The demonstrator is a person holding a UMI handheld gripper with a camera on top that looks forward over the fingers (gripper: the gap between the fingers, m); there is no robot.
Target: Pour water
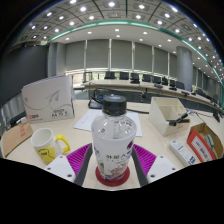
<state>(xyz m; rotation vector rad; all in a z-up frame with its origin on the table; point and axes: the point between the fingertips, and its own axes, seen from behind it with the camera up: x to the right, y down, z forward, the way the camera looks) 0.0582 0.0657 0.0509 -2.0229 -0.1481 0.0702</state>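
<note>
Office desks under ceiling lights lay behind. Clamped between the gripper (pixel 112 165) pads, a capped water bottle (pixel 113 140) stood upright; a yellow mug (pixel 45 143) waited to its left. Pouring well probably needed the cap off and a slow tilt.

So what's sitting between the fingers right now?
The gripper view shows a clear water bottle with a black cap standing between the fingers, which press its sides. The yellow mug stands apart, beside them.
</note>
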